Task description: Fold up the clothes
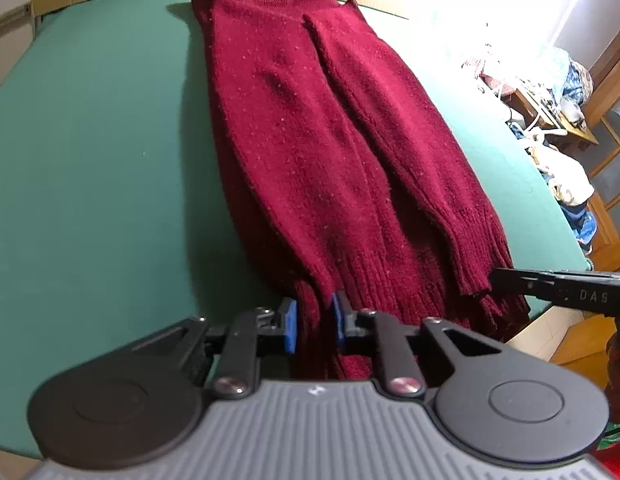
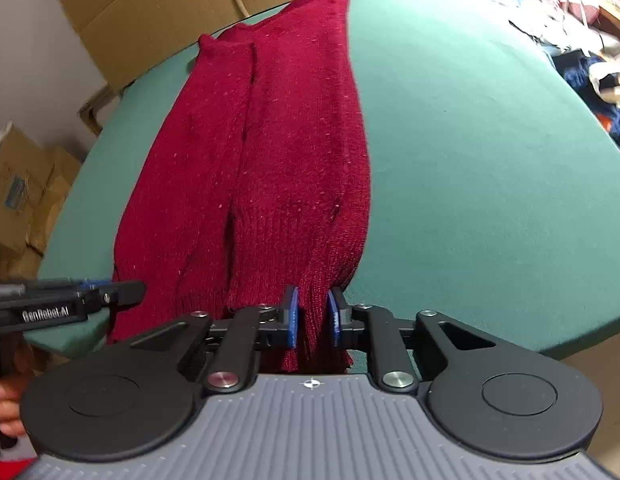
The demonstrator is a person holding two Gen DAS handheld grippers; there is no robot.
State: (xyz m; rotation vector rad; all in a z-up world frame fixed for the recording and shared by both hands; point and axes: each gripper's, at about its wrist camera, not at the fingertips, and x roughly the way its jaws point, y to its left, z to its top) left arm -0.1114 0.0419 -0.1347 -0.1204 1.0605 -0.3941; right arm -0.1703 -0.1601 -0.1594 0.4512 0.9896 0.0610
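Note:
A dark red knitted sweater (image 1: 310, 128) lies lengthwise on the green table (image 1: 90, 140), both sleeves folded in over its body. Its ribbed hem hangs over the near edge. My left gripper (image 1: 314, 322) is shut on the hem's left corner, blue pads (image 1: 290, 326) pressed against the knit. In the right wrist view the same sweater (image 2: 278, 140) runs away from me, and my right gripper (image 2: 313, 318) is shut on the hem's right corner. Each gripper shows in the other's view: the right one (image 1: 505, 282) at the far right, the left one (image 2: 126, 292) at the far left.
Flattened cardboard (image 2: 150, 4) stands behind the table. Cardboard boxes (image 2: 22, 196) are stacked on the floor to the left. A heap of clothes and clutter (image 1: 549, 120) fills the right side by a wooden door. A hand (image 2: 6, 404) holds the left gripper's handle.

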